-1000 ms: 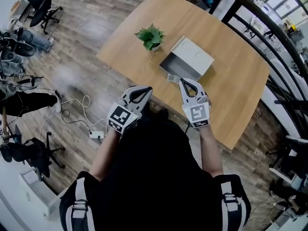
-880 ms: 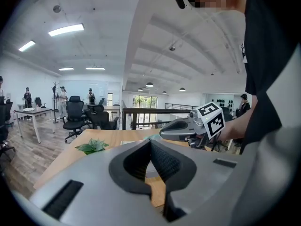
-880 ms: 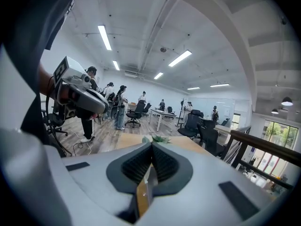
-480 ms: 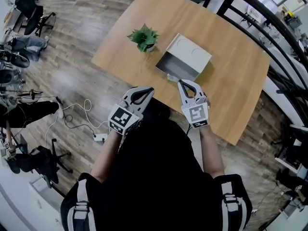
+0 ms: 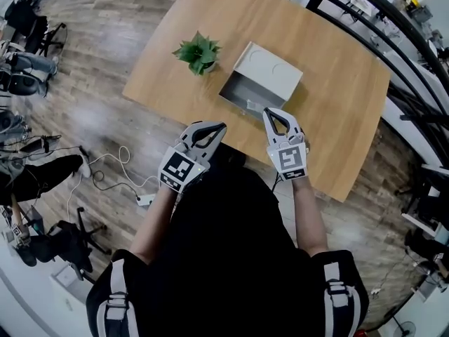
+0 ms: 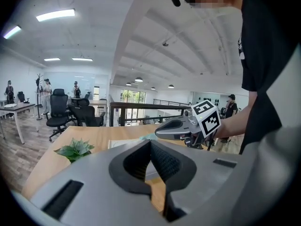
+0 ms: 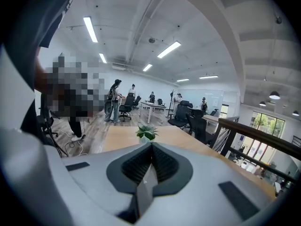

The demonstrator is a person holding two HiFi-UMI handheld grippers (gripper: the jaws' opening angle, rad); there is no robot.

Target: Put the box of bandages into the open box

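A white open box [image 5: 261,79] lies on its side on the wooden table [image 5: 337,111], its mouth facing me. My right gripper [image 5: 268,112] is shut on the small pale box of bandages [image 5: 254,106], which hangs at its tip just in front of the open box's mouth. In the right gripper view the bandage box [image 7: 145,185] shows as a thin grey slab pinched between the shut jaws. My left gripper [image 5: 222,126] hovers at the table's near edge, shut with nothing in it. The left gripper view shows the right gripper [image 6: 157,134] with the teal-edged bandage box [image 6: 148,136] at its tip.
A small potted plant [image 5: 198,53] stands on the table left of the open box. A dark railing [image 5: 393,62] runs behind the table on the right. Office chairs [image 5: 28,20] and cables [image 5: 112,167] are on the floor at left. People [image 7: 115,100] stand far off.
Both grippers have drifted forward toward the table. The bandage box has travelled with the right gripper, closer to the open box's mouth.
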